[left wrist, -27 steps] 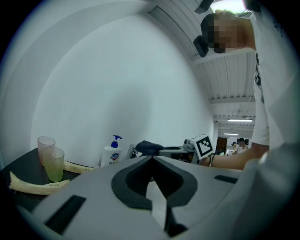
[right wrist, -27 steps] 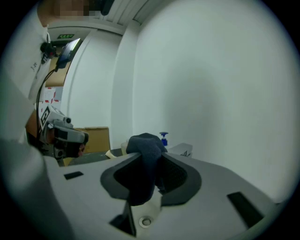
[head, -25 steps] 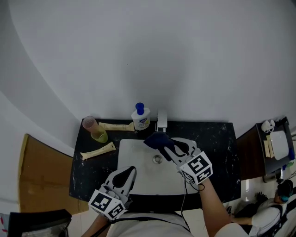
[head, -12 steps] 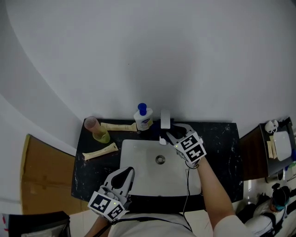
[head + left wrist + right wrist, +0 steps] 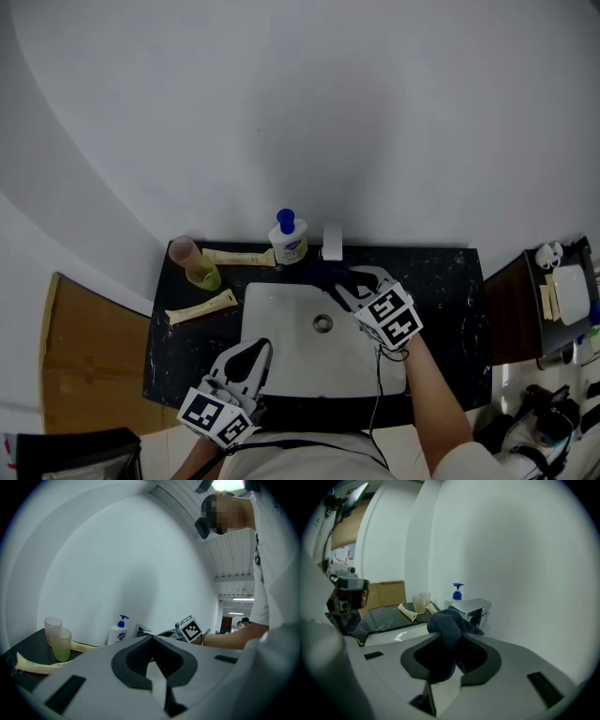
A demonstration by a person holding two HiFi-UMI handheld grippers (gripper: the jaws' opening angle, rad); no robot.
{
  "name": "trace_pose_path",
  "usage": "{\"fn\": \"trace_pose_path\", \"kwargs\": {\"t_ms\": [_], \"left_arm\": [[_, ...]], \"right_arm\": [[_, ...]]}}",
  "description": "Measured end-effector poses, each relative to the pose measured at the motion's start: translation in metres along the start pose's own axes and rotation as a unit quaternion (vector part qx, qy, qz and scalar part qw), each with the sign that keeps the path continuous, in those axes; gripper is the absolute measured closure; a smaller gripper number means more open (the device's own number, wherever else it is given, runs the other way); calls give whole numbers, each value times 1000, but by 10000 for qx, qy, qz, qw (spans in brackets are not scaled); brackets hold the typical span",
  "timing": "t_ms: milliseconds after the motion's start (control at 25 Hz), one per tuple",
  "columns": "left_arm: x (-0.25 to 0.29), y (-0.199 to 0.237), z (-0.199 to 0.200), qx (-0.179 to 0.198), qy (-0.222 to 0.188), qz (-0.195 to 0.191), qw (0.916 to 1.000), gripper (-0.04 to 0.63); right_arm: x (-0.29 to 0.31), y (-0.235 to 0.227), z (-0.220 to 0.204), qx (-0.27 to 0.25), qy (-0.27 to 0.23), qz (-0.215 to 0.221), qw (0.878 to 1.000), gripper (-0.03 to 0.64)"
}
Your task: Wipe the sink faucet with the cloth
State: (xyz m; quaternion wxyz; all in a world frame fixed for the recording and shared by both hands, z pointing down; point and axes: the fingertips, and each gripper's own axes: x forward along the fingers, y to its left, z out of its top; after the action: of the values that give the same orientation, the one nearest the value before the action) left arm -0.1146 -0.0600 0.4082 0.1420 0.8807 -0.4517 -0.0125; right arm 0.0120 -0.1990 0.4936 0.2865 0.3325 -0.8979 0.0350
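The chrome faucet (image 5: 332,241) stands at the back rim of the white sink (image 5: 281,323). My right gripper (image 5: 339,283) is shut on a dark blue cloth (image 5: 321,273), held just in front of and below the faucet's spout. In the right gripper view the cloth (image 5: 446,626) bunches up between the jaws, with the faucet (image 5: 472,608) close behind it; I cannot tell if they touch. My left gripper (image 5: 262,347) hovers over the sink's front edge, shut and empty. Its own view shows the faucet (image 5: 140,631) far ahead.
A soap pump bottle (image 5: 287,241) stands left of the faucet on the black counter (image 5: 441,281). Two plastic cups (image 5: 192,262) and two pale tubes (image 5: 199,307) lie at the counter's left. A cardboard box (image 5: 84,366) sits left of the counter, a side table (image 5: 553,300) right.
The right gripper carried the cloth from over the basin back toward the faucet, then sank slightly below the spout. The left gripper stayed put.
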Motion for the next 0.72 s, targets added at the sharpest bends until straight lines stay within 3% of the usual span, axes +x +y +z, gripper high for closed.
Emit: {"fn": "trace_pose_path", "kwargs": {"t_ms": [240, 520, 720], "left_arm": [[7, -8, -2, 8, 49, -151, 9999, 594], [5, -10, -2, 48, 73, -132, 9999, 594], [2, -9, -1, 52, 86, -107, 9999, 594]], "right_arm": [[-5, 15, -4, -104, 89, 238, 9996, 502], [28, -43, 9, 233, 45, -220, 9995, 502], [25, -40, 9, 243, 7, -244, 9994, 502]]}}
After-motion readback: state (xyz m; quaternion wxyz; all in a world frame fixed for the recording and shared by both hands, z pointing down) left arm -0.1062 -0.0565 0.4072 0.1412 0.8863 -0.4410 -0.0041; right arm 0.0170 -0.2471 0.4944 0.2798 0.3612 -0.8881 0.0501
